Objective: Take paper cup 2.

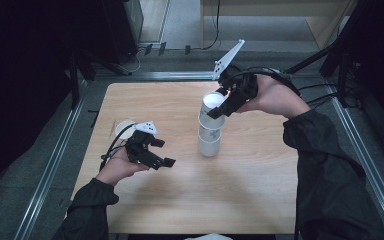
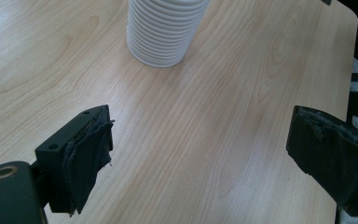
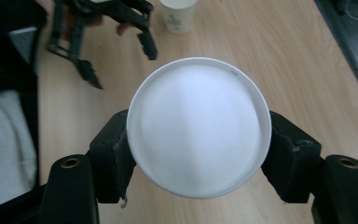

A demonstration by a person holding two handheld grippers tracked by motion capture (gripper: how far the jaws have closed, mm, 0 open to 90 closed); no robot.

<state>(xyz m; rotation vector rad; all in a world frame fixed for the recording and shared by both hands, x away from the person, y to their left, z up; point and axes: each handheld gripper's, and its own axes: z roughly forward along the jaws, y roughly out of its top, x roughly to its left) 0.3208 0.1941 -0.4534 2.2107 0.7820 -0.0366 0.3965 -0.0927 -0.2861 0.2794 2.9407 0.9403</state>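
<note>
Dark floor and metal rails ran all around the pale wooden worktop [image 1: 260, 200]. Near the middle of it stood a stack of white paper cups [image 1: 209, 137].

I saw my right gripper [image 1: 219, 106] at about one o'clock from the middle of the worktop, up at the top of the stack. Its fingers [image 3: 114, 161] were squeezed on both sides of the top cup [image 3: 199, 126], just under the rim, so that cup was held. In the right gripper view I looked straight down into the cup, and it was white and bare inside.

My left gripper [image 1: 163, 152] sat low at about nine o'clock from the stack, well apart from it. Its fingers [image 2: 88, 154] were spread wide with nothing between them, just bare wood. In the left gripper view the ribbed bottom of the stack stood at twelve o'clock.

One more cup [image 1: 124, 128] stood alone at about eleven o'clock from my left hand [image 1: 117, 167], close behind the gripper.
</note>
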